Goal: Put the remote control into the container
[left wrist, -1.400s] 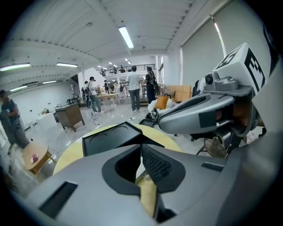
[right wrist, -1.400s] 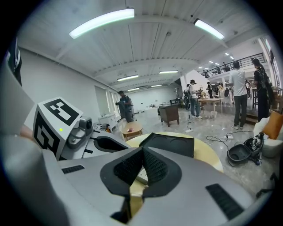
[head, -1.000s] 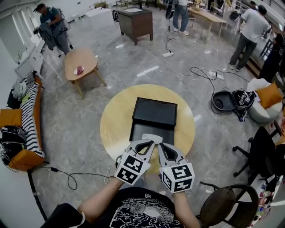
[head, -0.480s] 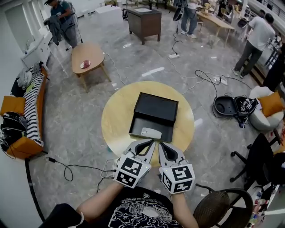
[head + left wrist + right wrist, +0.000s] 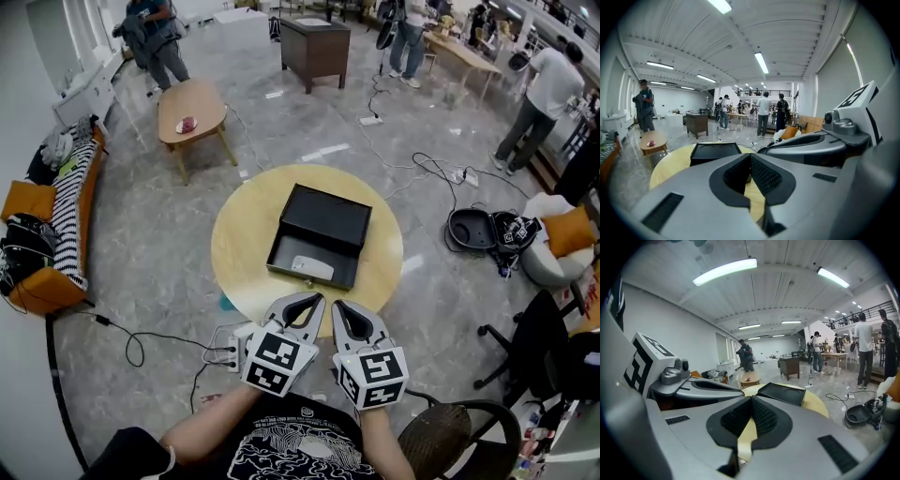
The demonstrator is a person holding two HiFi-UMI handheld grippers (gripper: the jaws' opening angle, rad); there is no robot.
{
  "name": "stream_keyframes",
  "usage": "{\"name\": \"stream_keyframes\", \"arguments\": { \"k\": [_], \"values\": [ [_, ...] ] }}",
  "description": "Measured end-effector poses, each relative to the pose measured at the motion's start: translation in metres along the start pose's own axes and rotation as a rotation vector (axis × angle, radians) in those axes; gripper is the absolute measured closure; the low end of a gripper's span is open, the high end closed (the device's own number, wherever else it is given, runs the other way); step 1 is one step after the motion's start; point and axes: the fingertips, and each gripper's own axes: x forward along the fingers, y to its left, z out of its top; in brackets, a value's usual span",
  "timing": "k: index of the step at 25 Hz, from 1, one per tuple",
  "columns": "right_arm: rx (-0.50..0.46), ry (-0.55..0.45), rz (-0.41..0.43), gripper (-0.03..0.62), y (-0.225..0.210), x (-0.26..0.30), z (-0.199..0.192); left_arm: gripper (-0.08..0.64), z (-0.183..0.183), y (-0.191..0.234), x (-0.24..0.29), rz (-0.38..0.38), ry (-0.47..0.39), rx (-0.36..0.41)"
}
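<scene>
A light grey remote control [image 5: 310, 268] lies inside the open black container [image 5: 302, 246], whose lid [image 5: 327, 219] stands up at the back, on a round wooden table [image 5: 244, 246]. My left gripper [image 5: 315, 299] and right gripper [image 5: 338, 306] hover side by side off the table's near edge, both shut and holding nothing. In the left gripper view the shut left gripper [image 5: 750, 157] points at the container [image 5: 714, 153]. The right gripper view has the shut right gripper [image 5: 751, 400] below the container's lid [image 5: 782, 393].
A small wooden coffee table [image 5: 192, 108] and a sofa [image 5: 58, 220] stand to the left. A dark cabinet [image 5: 315, 47] and several people are at the back. Cables and a power strip [image 5: 230, 343] lie on the floor. A black bag [image 5: 476, 225] and a chair [image 5: 459, 439] are on the right.
Both grippers have drawn back from the container toward the person and off the table's near edge. The remote has stayed in the container.
</scene>
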Motion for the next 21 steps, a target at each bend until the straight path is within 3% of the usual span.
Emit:
{"name": "stream_keyframes", "arguments": {
  "k": [21],
  "values": [
    [-0.003, -0.009, 0.014, 0.572, 0.0, -0.019, -0.011, 0.546, -0.011, -0.02, -0.003, 0.011, 0.001, -0.008]
  ]
}}
